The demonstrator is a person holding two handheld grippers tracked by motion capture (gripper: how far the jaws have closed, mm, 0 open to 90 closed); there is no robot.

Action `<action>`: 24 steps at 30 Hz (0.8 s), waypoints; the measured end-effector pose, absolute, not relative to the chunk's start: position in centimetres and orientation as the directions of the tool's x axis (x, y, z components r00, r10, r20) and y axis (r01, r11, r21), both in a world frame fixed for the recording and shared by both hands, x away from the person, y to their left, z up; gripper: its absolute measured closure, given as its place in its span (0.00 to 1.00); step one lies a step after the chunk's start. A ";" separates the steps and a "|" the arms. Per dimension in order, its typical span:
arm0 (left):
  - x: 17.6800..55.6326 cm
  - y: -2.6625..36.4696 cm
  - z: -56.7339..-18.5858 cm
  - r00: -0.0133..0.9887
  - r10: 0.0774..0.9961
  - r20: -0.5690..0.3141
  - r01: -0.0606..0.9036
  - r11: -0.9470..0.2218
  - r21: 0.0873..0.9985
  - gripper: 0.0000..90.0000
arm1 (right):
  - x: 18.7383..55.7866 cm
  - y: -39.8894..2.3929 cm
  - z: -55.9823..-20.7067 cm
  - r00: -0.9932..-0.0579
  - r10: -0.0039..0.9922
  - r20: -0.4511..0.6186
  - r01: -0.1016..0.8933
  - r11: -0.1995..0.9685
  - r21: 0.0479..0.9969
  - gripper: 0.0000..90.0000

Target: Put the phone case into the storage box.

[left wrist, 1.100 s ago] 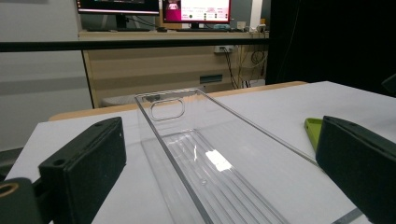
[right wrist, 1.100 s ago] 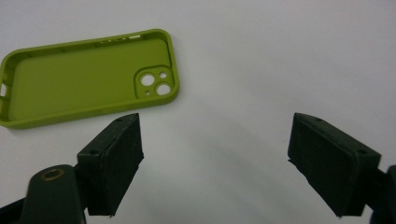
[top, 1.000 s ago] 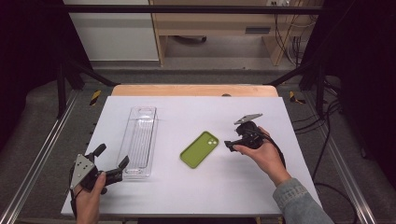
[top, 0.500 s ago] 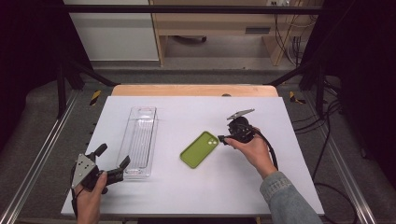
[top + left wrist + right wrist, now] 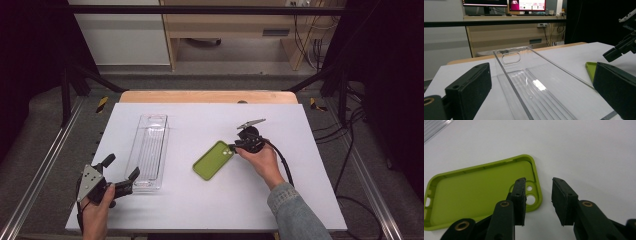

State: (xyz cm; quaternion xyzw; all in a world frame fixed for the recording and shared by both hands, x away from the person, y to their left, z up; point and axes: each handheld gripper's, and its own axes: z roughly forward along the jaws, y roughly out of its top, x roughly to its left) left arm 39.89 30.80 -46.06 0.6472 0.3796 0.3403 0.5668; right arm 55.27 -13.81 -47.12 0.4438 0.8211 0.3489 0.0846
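Right gripper [image 5: 538,195] lowered, jaws closing astride glossy green phone case [image 5: 474,192] rim

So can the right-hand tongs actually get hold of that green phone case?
Probably yes. The right tongs straddle the edge of the green phone case at its camera corner, jaws closing but not yet pressing, with nothing in between.

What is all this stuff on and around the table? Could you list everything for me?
Soft lime-green phone case: one, green, lying open side up at the table's middle.
Clear plastic oblong tray: one, transparent, left of the case.
White table: one, white top with a wooden far edge.
Computer monitors: two, lit, on a far bench.
Left gripper: one, black, jaws open at the tray's near end.
Right gripper: one, black, jaws just been closing, astride the case's camera-hole edge, not yet pressing.
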 end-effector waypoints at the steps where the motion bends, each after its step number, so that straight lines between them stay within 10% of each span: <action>1: 39.9 30.8 -46.1 0.480 0.877 0.010 0.105 -0.069 0.992 0.01 | 55.3 -13.7 -47.3 -0.591 0.789 0.171 0.670 0.362 0.648 0.72; 24: 39.9 30.8 -46.1 0.482 0.876 0.012 0.106 -0.072 0.992 0.02 | 55.6 -13.1 -48.7 -0.597 0.787 0.157 0.676 0.388 0.626 0.82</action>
